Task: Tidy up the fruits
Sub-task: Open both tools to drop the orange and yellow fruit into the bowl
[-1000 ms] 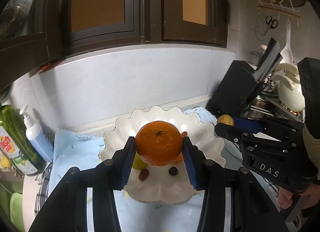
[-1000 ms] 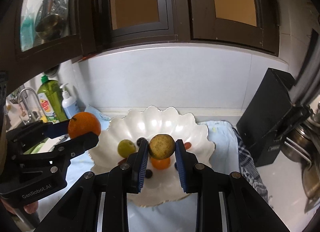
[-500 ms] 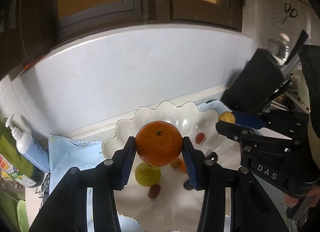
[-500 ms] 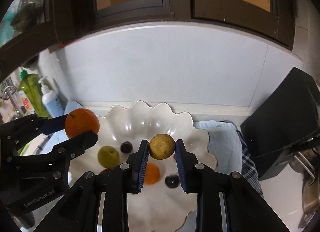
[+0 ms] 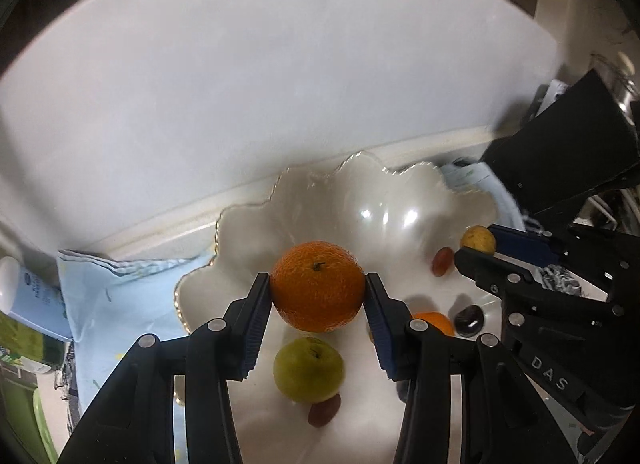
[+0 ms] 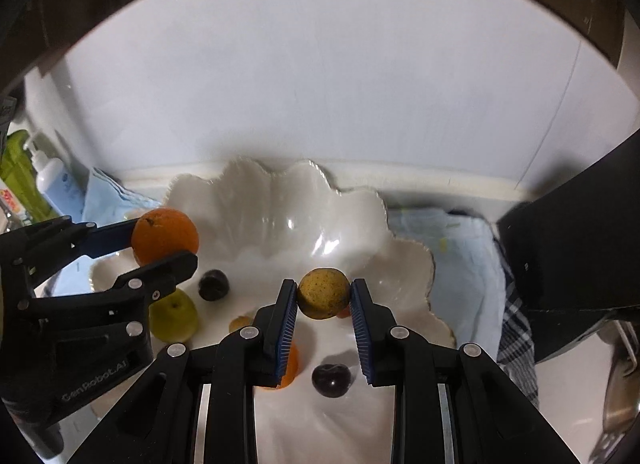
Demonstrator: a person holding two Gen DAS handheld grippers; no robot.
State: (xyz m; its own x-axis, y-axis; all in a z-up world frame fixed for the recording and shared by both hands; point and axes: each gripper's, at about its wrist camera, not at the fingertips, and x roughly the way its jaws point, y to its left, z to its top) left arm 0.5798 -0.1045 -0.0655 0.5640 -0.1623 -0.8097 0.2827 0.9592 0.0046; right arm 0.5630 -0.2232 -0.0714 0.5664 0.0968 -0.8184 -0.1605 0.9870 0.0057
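Centrally, left tool (image 5: pixel 318 296) clenched on orange (image 5: pixel 318 286), held over scalloped white bowl (image 5: pixel 360 200). Right tool (image 6: pixel 324 300) grips speckled yellow fruit (image 6: pixel 323 293) (lower centre of its frame), also above bowl. Green apple (image 5: pixel 308 369), dark plums (image 6: pixel 214 284) lie inside. Blue cloth (image 5: pixel 116 304) under bowl, at left of frame.

Bowl (image 6: pixel 404 260) upper centre bare, passable; lower left crowded: green apple (image 6: pixel 174 316), dark plums (image 6: pixel 214 284). Black block (image 6: pixel 568 252) obstructs right.

Orange mandarin (image 5: pixel 318 291), speckled yellow fruit (image 6: pixel 324 293), white bowl (image 6: pixel 280 208), pale-blue cloth (image 6: pixel 460 248).
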